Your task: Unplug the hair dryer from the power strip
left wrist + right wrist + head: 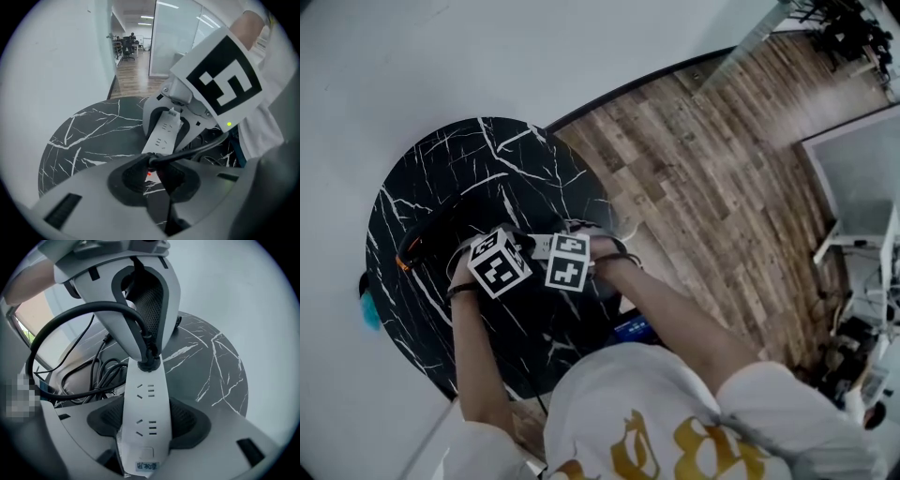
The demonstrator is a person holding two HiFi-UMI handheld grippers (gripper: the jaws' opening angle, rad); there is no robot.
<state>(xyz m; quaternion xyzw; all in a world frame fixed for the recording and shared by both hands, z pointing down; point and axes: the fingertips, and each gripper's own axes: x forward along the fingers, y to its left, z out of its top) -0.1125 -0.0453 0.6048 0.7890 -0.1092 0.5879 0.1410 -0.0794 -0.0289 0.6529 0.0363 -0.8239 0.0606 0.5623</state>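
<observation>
1. Head view.
   - Round black marble table (431,178) beside a wood floor (722,178).
   - Near the table's middle, left gripper (499,265) and right gripper (567,262) side by side, pointed steeply down, marker cubes nearly touching.
   - Between them, only a sliver of the white power strip (540,247).
   - Left of the left gripper, lying on the tabletop: hair dryer (420,242), dark with an orange end.
   - Fingertips hidden here under the cubes.

2. Left gripper view.
   - Fingers (129,178) pinched on the black plug (153,161) at the near end of the power strip.
   - Small red light (149,174) glowing between the pads.
   - From the plug, black cable (201,147) running off to the right.
   - Farther along the strip, the right gripper clamped across it, marker cube up at the right.

3. Right gripper view.
   - Fingers (187,420) pressed against both long sides of the power strip at its near end, close to the switch and label.
   - Two free socket sets showing on the strip's face.
   - At the far end, plug sitting in the last socket, not yet pulled out, gripped from above by the left gripper's fingers.
   - Cable arching up and over to the left.
   - At the left, beside the strip: loose coils of more black cables (89,376).
</observation>
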